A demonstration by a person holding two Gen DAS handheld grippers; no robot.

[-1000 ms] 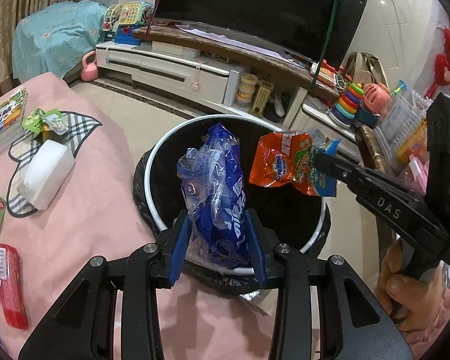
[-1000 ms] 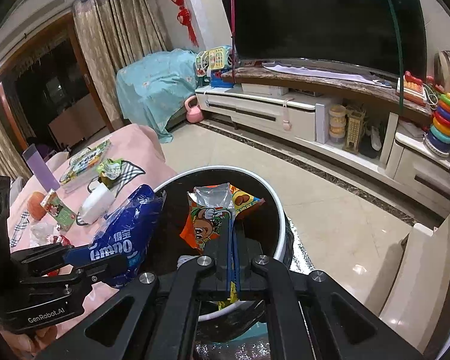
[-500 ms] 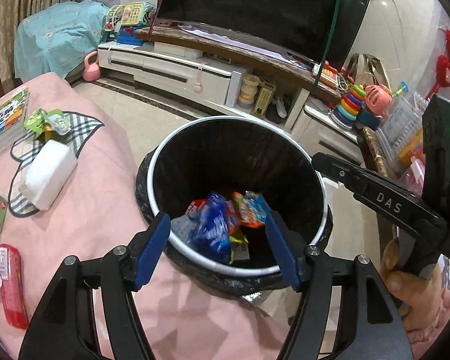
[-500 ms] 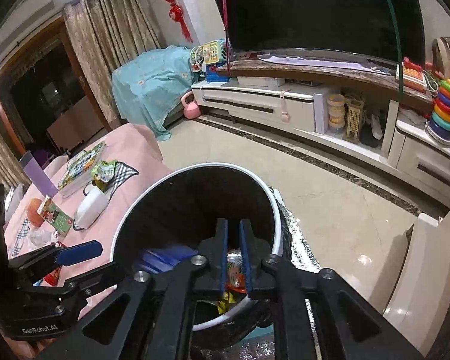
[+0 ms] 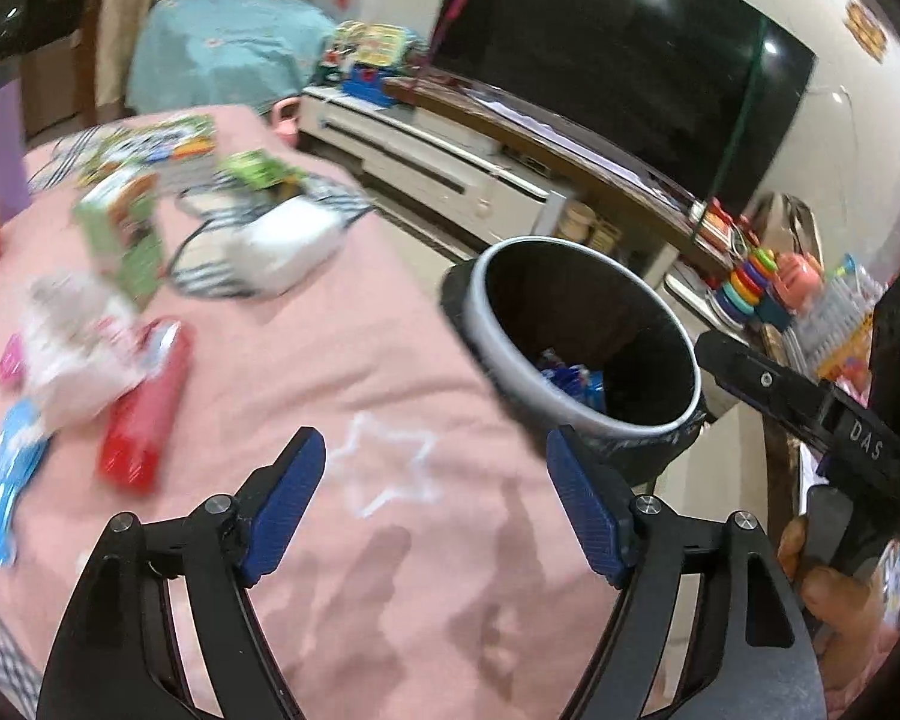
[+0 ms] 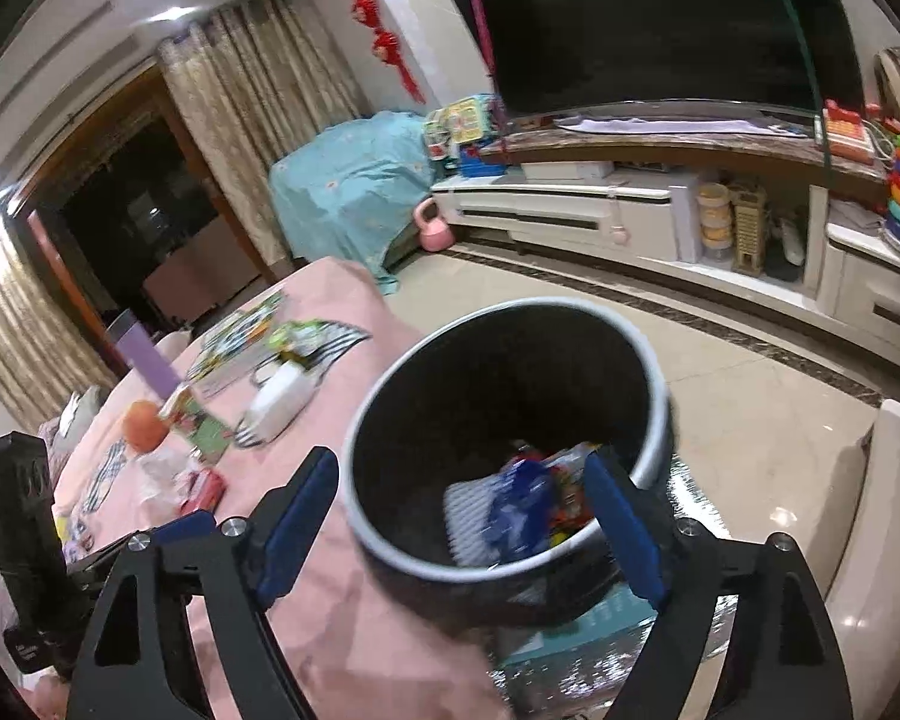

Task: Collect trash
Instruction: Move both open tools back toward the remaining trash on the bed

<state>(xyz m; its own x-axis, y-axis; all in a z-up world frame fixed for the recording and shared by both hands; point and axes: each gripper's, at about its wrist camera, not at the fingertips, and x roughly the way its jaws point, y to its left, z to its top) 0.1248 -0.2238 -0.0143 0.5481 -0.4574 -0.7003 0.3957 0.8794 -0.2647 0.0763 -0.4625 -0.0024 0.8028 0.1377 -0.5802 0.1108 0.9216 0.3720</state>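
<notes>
Right wrist view, trash bin [image 6: 648,354] upright, mouth up, wrappers [image 6: 522,504] inside

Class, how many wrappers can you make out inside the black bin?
3: blue wrapper in the middle, white striped wrapper to its left, orange wrapper to its right. Blurred; more may lie hidden.

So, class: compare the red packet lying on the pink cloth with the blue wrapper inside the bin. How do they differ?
1. Place: the red packet lies on the pink cloth, not yet collected; the blue wrapper is already in the black bin.
2. Shape: the red packet is long and fairly flat; the blue wrapper is crumpled.
3. Neighbours: the red packet lies beside loose litter; the blue wrapper sits among other wrappers.
Shared: neither is held.
</notes>
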